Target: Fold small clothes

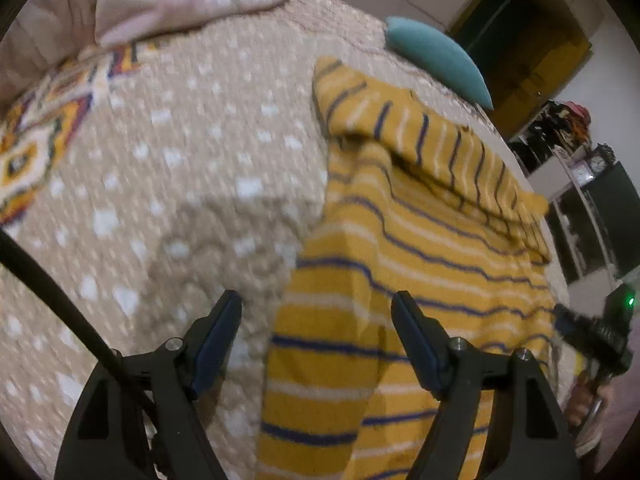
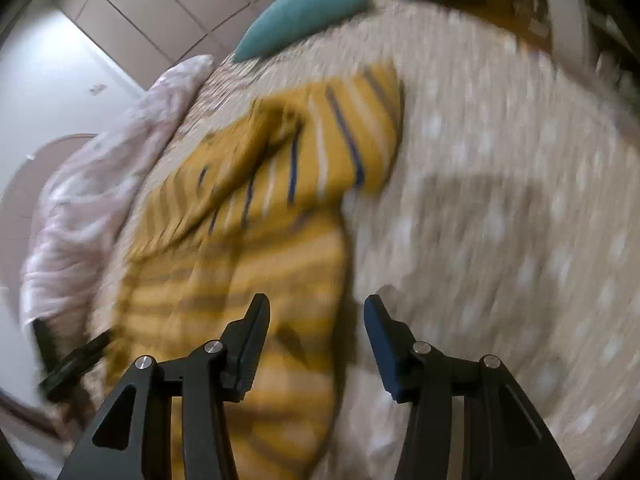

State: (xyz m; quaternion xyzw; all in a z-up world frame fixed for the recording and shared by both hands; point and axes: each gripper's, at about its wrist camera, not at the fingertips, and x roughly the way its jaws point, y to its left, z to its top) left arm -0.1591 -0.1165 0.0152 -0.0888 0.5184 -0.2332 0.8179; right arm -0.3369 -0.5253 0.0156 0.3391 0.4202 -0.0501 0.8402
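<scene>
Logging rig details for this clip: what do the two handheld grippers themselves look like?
Both are matte black frames with triangular cutouts and silver pivot pins. The left gripper has dark blue finger pads and a black cable along its left side. The right gripper has similar blue pads; seen from the left camera, it shows a green indicator light.

In the right wrist view we found nearly everything smeared by motion blur: the stripes of the yellow garment (image 2: 248, 240) ran together, and the dots of the bedspread (image 2: 500, 200) were streaks. The garment's near end ran off the bottom edge in both views. In the left wrist view the right gripper (image 1: 596, 336) was cut by the frame edge, its jaws unreadable.
</scene>
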